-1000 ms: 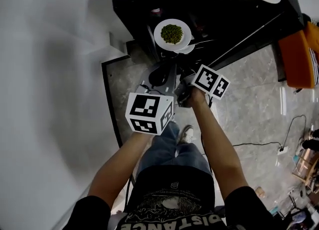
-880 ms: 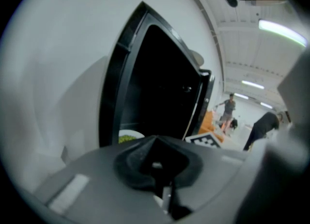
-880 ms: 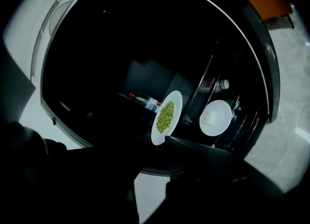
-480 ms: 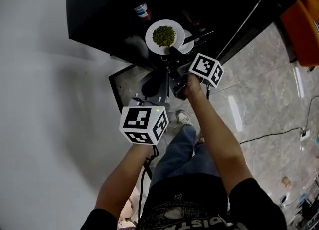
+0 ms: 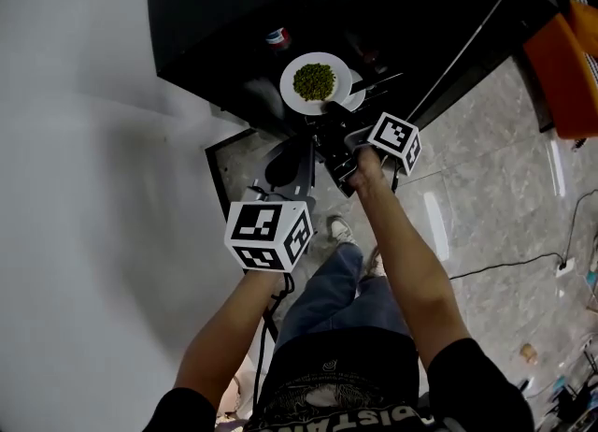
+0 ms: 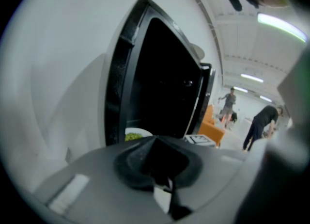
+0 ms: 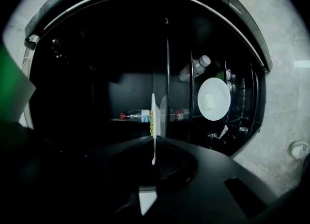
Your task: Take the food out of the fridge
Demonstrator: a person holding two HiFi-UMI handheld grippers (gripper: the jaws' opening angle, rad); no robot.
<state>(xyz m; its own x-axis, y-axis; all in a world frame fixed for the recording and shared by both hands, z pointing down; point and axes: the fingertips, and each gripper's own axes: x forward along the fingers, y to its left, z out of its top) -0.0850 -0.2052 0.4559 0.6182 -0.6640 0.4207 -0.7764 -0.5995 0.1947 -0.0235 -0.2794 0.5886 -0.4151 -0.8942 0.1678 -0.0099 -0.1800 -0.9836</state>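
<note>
While R tongs (image 5: 328, 110) clench the green-food plate (image 5: 315, 82) by its near rim, level vs spills at the fridge (image 5: 215, 9) mouth, L tongs (image 6: 157, 145) hang back closed, empty.

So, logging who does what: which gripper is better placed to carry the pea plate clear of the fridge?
Right. The right gripper is shut on the rim of the pea plate at the fridge; the left gripper hangs back, shut and empty.

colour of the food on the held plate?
Green food on a white plate; shows best in the head view.
</note>
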